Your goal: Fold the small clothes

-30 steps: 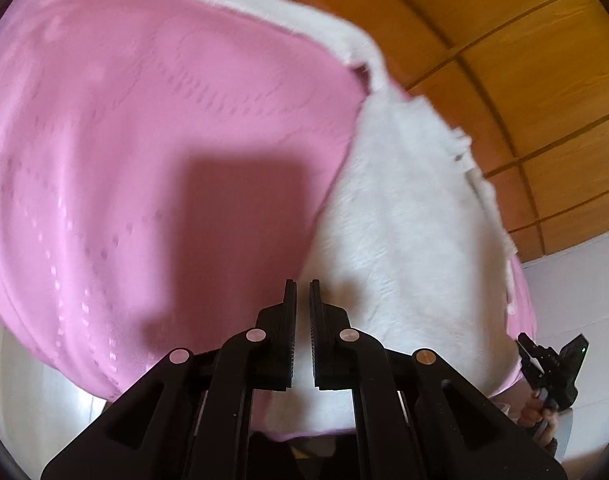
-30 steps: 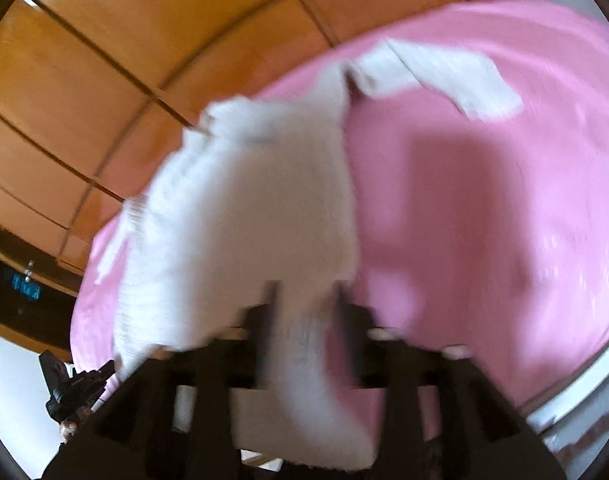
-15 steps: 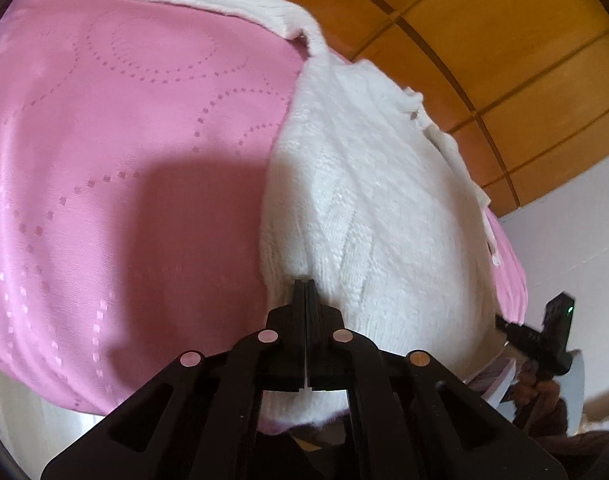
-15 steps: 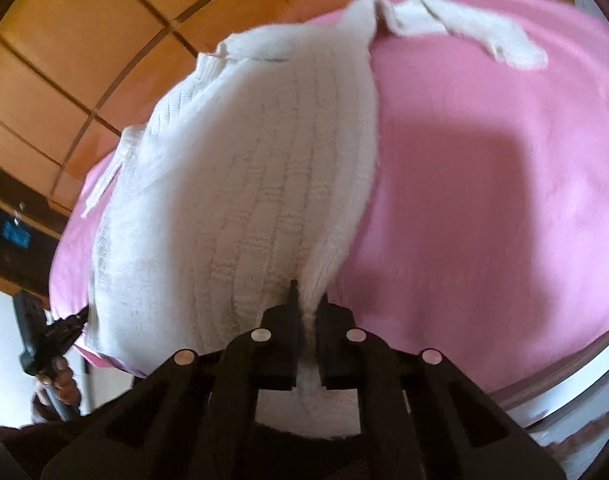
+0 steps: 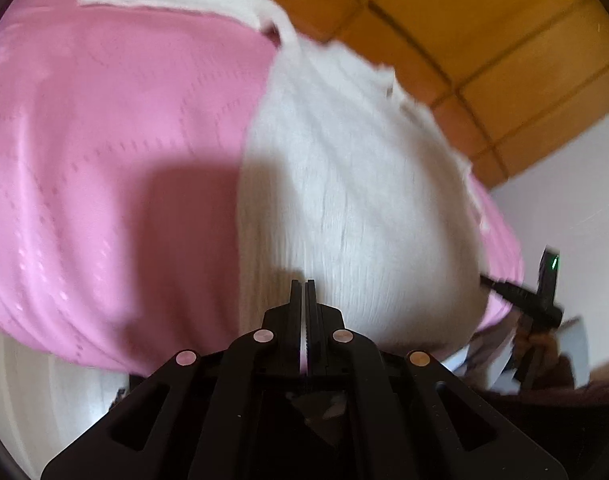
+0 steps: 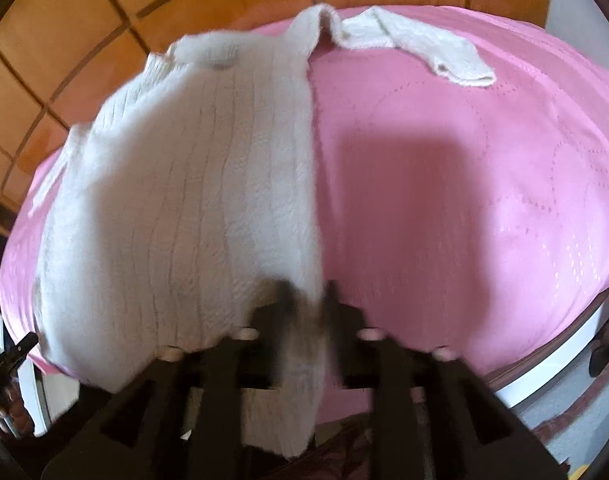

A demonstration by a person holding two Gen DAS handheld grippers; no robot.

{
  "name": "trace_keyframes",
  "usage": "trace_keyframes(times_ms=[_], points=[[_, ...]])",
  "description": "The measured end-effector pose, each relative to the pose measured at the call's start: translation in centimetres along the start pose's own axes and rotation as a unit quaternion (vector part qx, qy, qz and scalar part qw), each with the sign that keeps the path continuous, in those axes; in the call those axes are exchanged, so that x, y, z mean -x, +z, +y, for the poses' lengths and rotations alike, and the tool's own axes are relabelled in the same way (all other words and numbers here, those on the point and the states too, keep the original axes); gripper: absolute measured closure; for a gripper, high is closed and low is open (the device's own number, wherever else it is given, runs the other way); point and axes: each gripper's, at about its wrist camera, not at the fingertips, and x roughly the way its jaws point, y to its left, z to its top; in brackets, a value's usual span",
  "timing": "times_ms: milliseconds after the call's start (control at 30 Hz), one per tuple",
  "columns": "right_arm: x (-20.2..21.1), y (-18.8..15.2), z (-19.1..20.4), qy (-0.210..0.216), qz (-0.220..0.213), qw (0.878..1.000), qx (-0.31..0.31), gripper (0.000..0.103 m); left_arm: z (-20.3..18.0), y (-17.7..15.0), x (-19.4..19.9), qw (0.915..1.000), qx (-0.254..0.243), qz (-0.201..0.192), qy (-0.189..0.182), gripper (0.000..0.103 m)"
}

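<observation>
While the white knitted sweater point(image 6: 192, 208) is lying spread over the pink cloth point(image 6: 484, 200) covering the surface, both grippers are working at its near hem. Seen from the right wrist camera, the garment is taking up the left half of the cloth, its straight side edge running from the collar area at the far end down to the near edge, and one sleeve point(image 6: 428, 54) is stretching out to the right across the far part of the cloth. The right gripper point(image 6: 306, 300) is sitting at the lower corner of that side edge; its fingers are blurred and standing apart, opening at this moment, and a strip of the sweater's hem is hanging down between them, with the pads not pressing on it. Through the left wrist camera the sweater point(image 5: 352, 184) is filling the right half of the cloth point(image 5: 104, 152), and the sleeve point(image 5: 176, 0) is reaching away to the left at the far end. The left gripper point(image 5: 303, 292) is holding its fingers closed together at the near hem, with a thin pale sliver showing in the slit between them; whether this is a pinch of the knit I cannot tell. Orange wooden panelling point(image 5: 484, 40) is showing beyond the cloth in both views.
</observation>
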Motion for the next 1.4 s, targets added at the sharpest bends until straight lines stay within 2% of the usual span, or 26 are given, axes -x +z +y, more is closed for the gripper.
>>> trace_keyframes(times_ms=[33, 67, 100, 133, 233, 267, 300, 333, 367, 400, 433, 467, 500, 667, 733, 800, 833, 900, 933, 967, 1000, 1033, 1133, 1200, 1333, 1400], points=[[0.3, 0.2, -0.2, 0.004, -0.009, 1.000, -0.008, 0.051, 0.3, 0.4, 0.3, 0.9999, 0.006, -0.011, 0.004, 0.078], [0.5, 0.3, -0.2, 0.006, -0.015, 1.000, -0.011, 0.051, 0.6, 0.8, 0.5, 0.9994, 0.016, -0.028, 0.012, 0.049], [0.7, 0.5, -0.1, 0.007, -0.018, 1.000, -0.012, 0.048, 0.8, 1.0, 0.5, 0.9987, 0.023, -0.042, 0.019, 0.038], [0.8, 0.6, 0.2, 0.010, -0.019, 1.000, -0.012, 0.041, 0.9, 1.2, 0.3, 0.9983, 0.026, -0.048, 0.023, 0.035], [0.2, 0.5, 0.6, 0.020, -0.016, 1.000, -0.011, 0.038, 0.9, 1.8, -1.0, 0.9991, 0.017, -0.033, 0.020, 0.035], [0.0, 0.3, 0.7, 0.022, -0.012, 1.000, -0.011, 0.038, 0.6, 1.9, -1.6, 0.9993, 0.010, -0.030, 0.022, 0.040], [-0.5, 0.1, 0.8, 0.029, -0.006, 0.999, -0.014, 0.038, 0.5, 1.9, -2.5, 0.9996, 0.000, -0.015, 0.024, 0.049], [-0.8, -0.1, 0.9, 0.033, 0.000, 0.999, -0.015, 0.039, 0.5, 1.8, -3.1, 0.9996, -0.006, -0.002, 0.026, 0.068], [-1.0, -0.3, 1.0, 0.034, 0.002, 0.999, -0.013, 0.042, 0.4, 1.7, -3.5, 0.9993, -0.014, 0.002, 0.034, 0.080], [-1.1, -0.6, 1.2, 0.032, 0.001, 0.999, -0.007, 0.045, 0.2, 1.6, -3.8, 0.9994, -0.017, 0.003, 0.030, 0.087], [-1.1, -0.7, 1.4, 0.032, 0.001, 0.999, 0.000, 0.060, 0.3, 1.5, -3.8, 0.9996, -0.016, 0.006, 0.023, 0.093], [-1.1, -0.7, 1.6, 0.035, 0.002, 0.999, 0.004, 0.071, 0.3, 1.4, -3.7, 0.9996, -0.015, 0.003, 0.025, 0.096], [-1.0, -0.7, 1.8, 0.035, 0.002, 0.999, 0.012, 0.097, 0.1, 1.1, -3.4, 0.9995, -0.019, 0.001, 0.026, 0.096], [1.4, -0.1, 1.7, 0.008, -0.025, 0.999, 0.036, 0.098, -0.8, -1.4, -1.2, 0.9997, -0.021, 0.007, 0.013, 0.098], [1.4, 0.1, 1.1, -0.009, -0.023, 0.999, 0.036, 0.098, -1.3, -2.2, -1.1, 0.9996, -0.021, 0.018, 0.006, 0.098], [0.6, 0.2, 0.9, -0.019, -0.008, 0.999, 0.036, 0.098, -1.7, -2.6, -1.5, 0.9992, -0.025, 0.028, 0.018, 0.098], [0.3, 0.2, 0.9, -0.016, -0.003, 0.999, 0.032, 0.093, -1.7, -2.3, -1.5, 0.9992, -0.024, 0.029, 0.017, 0.097], [0.3, 0.5, 1.0, -0.013, -0.007, 1.000, 0.017, 0.073, -1.0, -1.1, -0.9, 0.9997, 0.000, 0.012, 0.022, 0.096], [0.6, 0.7, 1.0, -0.012, -0.019, 1.000, 0.012, 0.055, -0.3, -0.2, -0.3, 0.9997, 0.017, 0.000, 0.016, 0.084], [1.0, 0.9, 1.1, -0.012, -0.029, 0.999, 0.008, 0.050, 0.9, 1.2, 0.7, 0.9989, 0.040, -0.024, 0.008, 0.063], [1.6, 1.2, 1.3, -0.013, -0.044, 0.999, 0.005, 0.050, 1.7, 2.1, 1.4, 0.9971, 0.057, -0.046, 0.019, 0.053], [1.9, 1.6, 1.8, -0.012, -0.053, 0.998, 0.007, 0.049, 3.0, 3.3, 2.3, 0.9931, 0.081, -0.075, 0.041, 0.047], [2.7, 2.2, 4.2, 0.001, -0.077, 0.997, 0.024, 0.041, 7.2, 7.7, 4.3, 0.9780, 0.134, -0.131, 0.092, 0.047], [2.5, 2.6, 6.5, 0.031, -0.077, 0.996, 0.039, 0.040, 9.4, 10.5, 5.2, 0.9683, 0.153, -0.158, 0.119, 0.047], [0.6, 2.5, 12.3, 0.082, -0.053, 0.990, 0.100, 0.038, 13.1, 16.2, 5.9, 0.9554, 0.187, -0.186, 0.133, 0.047], [-0.9, 2.0, 15.5, 0.104, -0.032, 0.985, 0.134, 0.038, 14.7, 19.1, 5.5, 0.9491, 0.195, -0.189, 0.160, 0.047]])
